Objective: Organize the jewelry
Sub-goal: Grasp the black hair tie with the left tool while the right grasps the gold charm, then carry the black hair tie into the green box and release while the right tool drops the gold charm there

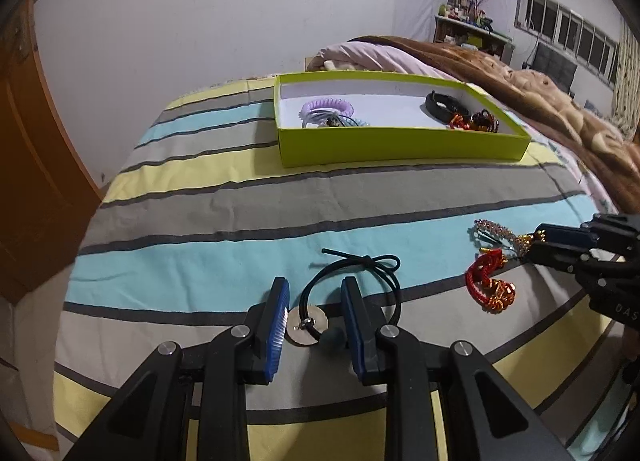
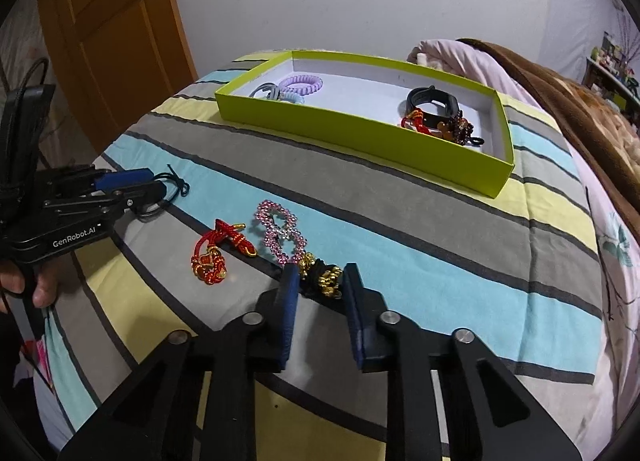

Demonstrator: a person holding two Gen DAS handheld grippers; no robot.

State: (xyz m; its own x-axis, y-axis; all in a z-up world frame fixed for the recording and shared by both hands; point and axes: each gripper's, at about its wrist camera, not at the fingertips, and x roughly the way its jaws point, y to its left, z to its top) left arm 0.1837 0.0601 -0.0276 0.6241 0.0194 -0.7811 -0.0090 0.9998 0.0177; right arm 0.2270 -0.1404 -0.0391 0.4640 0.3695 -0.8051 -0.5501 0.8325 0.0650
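Taking the green box (image 1: 400,147) on the striped bedspread (image 1: 224,201) as the landmark, everything not yet sorted lies on the near side of it. Farthest left of these is the black cord necklace (image 1: 360,273) with its round silver pendant (image 1: 308,328). The left gripper (image 1: 314,307) is lowered over it with its jaws apart, the pendant lying between the blue pads (image 1: 280,317) but not pinched, so this claw is released and looks placed to close on the disc, probably the firmest part of a limp cord. To the right of that, also in front of the box, sits a red knotted bracelet (image 2: 216,257), untouched and free of either tool. Next comes the pink rhinestone hair clip (image 2: 280,235), lying flat, and touching its near end a black hair tie with gold beads (image 2: 324,279). The right gripper (image 2: 320,281) brackets this beaded tie; whether its narrowed jaws press on the tie I cannot tell, as the pads seem just at its sides. Inside the box, the left end holds coiled hair ties (image 2: 298,85) in purple and pale blue, while the right end holds a black band (image 2: 434,103) with red and dark beaded pieces, which suggests sorting by kind, hair things left and wrist pieces right.
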